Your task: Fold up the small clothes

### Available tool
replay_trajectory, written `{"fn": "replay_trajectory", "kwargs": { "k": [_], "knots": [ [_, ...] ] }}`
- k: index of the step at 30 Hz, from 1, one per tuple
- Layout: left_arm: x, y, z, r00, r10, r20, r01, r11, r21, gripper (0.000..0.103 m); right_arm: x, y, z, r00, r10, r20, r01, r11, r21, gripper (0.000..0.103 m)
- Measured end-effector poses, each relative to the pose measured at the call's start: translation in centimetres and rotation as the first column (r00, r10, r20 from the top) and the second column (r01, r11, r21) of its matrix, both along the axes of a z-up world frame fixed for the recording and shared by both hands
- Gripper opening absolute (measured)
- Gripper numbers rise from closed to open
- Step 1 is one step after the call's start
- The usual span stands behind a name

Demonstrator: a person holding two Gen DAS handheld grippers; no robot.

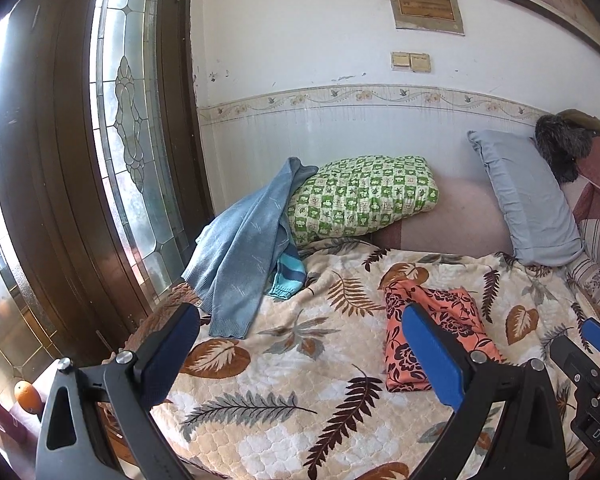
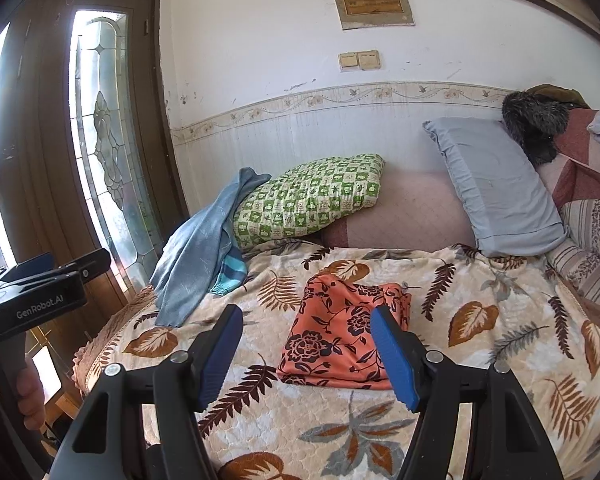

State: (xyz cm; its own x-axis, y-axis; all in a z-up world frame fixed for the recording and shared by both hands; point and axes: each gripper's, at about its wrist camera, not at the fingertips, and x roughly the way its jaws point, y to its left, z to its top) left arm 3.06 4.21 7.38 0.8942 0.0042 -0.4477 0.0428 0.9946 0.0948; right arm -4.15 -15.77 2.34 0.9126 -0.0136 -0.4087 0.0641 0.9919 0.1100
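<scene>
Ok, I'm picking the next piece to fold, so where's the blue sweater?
The blue sweater lies unfolded on the left of both views, draped off the green checked pillow onto the leaf-print blanket, next to the door.

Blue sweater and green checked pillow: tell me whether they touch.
Touching. The right wrist view shows the blue sweater draped against and over the left end of the green checked pillow, with no gap between them.
</scene>
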Motion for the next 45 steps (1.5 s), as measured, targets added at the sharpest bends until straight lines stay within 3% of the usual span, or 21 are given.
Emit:
{"fn": "replay_trajectory", "kwargs": {
  "k": [45],
  "knots": [
    [1.5, 1.2, -1.3, 0.996, -0.083, 0.011, 0.083, 0.996, -0.028, 0.101, 3.3, 0.9, -0.4, 0.999, -0.031, -0.022, 0.029, 0.996, -0.085, 0.070]
  ]
}}
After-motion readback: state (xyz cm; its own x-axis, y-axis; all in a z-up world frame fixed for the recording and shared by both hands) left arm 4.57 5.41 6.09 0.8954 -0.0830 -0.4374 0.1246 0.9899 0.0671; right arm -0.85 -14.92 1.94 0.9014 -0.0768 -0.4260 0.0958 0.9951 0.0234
